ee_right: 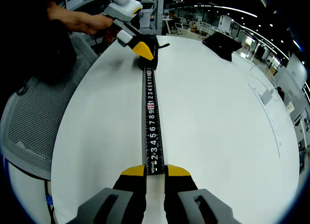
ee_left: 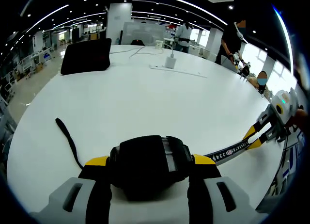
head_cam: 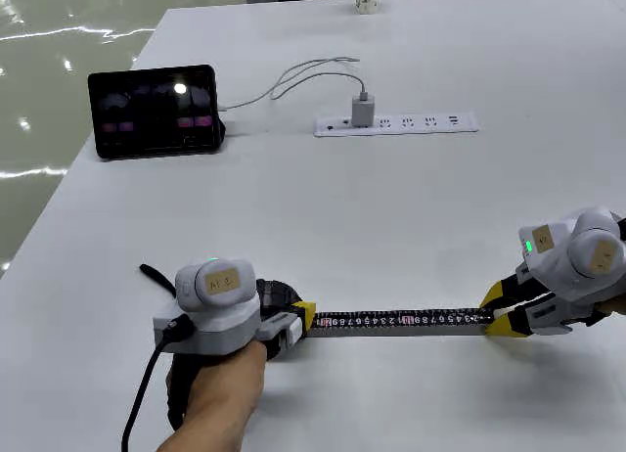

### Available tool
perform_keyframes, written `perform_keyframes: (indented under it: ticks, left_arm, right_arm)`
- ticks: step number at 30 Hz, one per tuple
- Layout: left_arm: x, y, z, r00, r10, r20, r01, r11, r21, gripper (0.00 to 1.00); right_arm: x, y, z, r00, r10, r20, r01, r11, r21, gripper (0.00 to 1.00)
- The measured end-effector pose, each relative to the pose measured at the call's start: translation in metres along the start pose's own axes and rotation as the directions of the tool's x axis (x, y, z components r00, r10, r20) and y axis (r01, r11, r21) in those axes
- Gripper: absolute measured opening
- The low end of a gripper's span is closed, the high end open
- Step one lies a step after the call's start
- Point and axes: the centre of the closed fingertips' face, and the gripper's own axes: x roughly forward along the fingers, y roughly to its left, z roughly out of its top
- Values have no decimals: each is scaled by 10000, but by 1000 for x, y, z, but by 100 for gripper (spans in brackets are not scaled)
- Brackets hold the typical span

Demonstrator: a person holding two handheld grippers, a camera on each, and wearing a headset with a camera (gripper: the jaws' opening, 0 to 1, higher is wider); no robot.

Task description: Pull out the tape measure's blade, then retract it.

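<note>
Left gripper (ee_left: 150,161): clamped on tape measure case (head_cam: 277,297).
Right gripper (ee_right: 155,170): pinching blade (ee_right: 151,112) tip.
Table (head_cam: 391,227): white, carrying tablet (head_cam: 154,110), power strip (head_cam: 396,124).
Room: open office, glossy floor (head_cam: 59,31).

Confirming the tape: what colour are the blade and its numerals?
Black blade with white numerals; shows best in the right gripper view.

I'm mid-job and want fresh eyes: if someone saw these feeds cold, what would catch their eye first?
First, the black measuring blade with white numerals, stretched flat along the near part of the white table between the two grippers. The left gripper clamps the black tape measure case at one end, and the right gripper pinches the blade's tip at the other. Farther back sit a dark tablet and a white power strip.
</note>
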Motion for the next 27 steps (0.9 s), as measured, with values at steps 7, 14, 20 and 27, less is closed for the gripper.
perform_keyframes:
  ticks: [7, 14, 20, 27]
  left_arm:
    - [0, 0, 0, 10000, -22, -26, 22, 10000, -14, 58]
    - [0, 0, 0, 10000, -72, -52, 72, 10000, -53, 58]
    - [0, 0, -1, 10000, -86, -49, 86, 10000, -40, 58]
    - [-1, 0, -1, 9999, -119, -89, 119, 9999, -14, 58]
  right_arm:
    - [0, 0, 0, 10000, -21, -24, 21, 10000, -12, 9]
    - [0, 1, 0, 10000, -23, -80, 23, 10000, -80, 9]
    - [0, 1, 0, 9999, -39, -111, 38, 9999, -96, 9]
    - [1, 1, 0, 9999, -17, -121, 16, 10000, -92, 9]
